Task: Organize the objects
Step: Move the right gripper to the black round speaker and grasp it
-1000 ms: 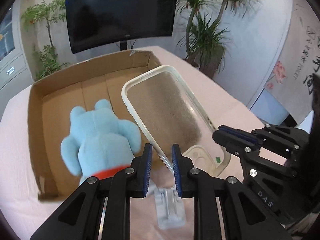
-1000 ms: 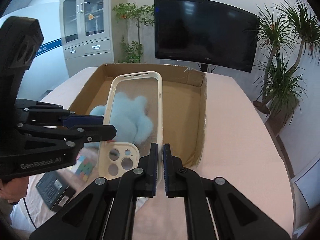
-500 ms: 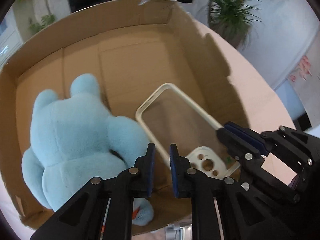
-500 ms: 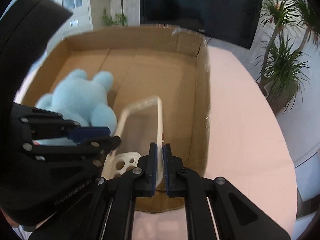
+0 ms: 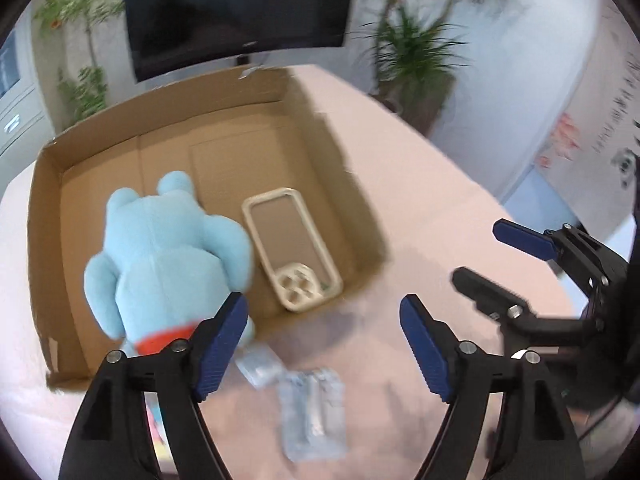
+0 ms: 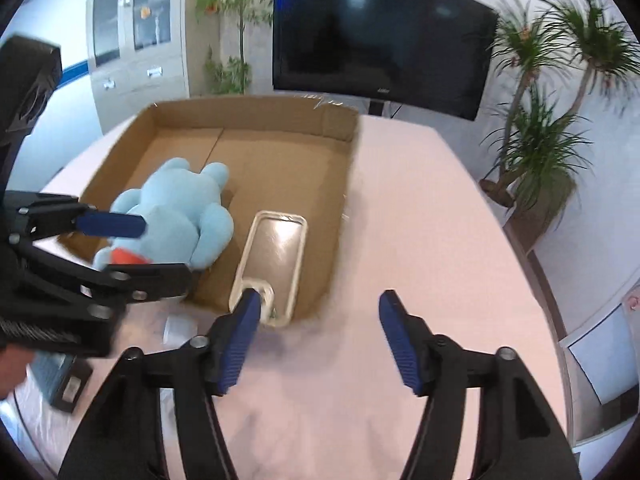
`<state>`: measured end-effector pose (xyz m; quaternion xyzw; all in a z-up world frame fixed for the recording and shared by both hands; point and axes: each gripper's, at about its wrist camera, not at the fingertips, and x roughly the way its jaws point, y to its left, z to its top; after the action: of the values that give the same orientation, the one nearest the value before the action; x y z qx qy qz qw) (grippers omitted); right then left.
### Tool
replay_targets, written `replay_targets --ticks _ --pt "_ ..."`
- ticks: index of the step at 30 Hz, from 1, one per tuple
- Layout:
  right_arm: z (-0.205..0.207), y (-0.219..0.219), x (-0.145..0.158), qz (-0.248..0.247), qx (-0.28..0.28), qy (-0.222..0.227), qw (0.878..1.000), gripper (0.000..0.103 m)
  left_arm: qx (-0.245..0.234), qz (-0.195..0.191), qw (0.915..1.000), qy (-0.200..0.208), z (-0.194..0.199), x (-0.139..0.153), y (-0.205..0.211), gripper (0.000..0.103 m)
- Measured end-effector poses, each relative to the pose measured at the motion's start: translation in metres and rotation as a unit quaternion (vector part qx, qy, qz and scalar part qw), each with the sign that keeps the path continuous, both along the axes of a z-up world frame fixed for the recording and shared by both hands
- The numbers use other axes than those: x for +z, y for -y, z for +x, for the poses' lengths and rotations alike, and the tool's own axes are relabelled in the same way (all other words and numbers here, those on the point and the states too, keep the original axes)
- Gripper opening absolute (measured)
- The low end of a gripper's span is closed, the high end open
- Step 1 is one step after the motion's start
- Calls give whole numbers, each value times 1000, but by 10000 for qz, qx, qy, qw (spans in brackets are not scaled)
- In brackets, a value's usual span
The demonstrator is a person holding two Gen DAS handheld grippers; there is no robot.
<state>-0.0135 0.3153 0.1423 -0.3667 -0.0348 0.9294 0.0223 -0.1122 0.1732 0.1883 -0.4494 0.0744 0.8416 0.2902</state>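
Phone case [image 5: 291, 254] lies in box [image 5: 320, 128], my grippers [image 5: 322, 344] [image 6: 314, 336] both opening w/ nothing between; next I'd grab clear packet [image 5: 312, 416] off bench [image 6: 420, 220].

- My table [image 5: 420, 184] wears a pale pink cloth.
- An open cardboard box [image 5: 320, 128] sits at its far left.
- Near me lie clear plastic packets [image 5: 312, 416].
- A dark flat device [image 6: 60, 384] rests at the near left edge.
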Motion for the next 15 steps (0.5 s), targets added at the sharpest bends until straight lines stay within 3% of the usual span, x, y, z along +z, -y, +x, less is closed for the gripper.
replay_targets --ticks 5,8,11,15 --pt "92 -32 -6 -489 70 -62 9988 68 -757 82 9971 87 74 -11 -14 81" --pt "154 -44 -30 -702 32 -10 9975 72 -1083 201 9934 333 114 -33 -19 81" --pt "193 -49 -58 -862 -110 50 9962 72 -1308 331 9881 734 148 -59 -28 81" --pt "234 -46 -97 -1235 -329 322 9913 72 -1571 214 9813 1091 181 -90 -36 81"
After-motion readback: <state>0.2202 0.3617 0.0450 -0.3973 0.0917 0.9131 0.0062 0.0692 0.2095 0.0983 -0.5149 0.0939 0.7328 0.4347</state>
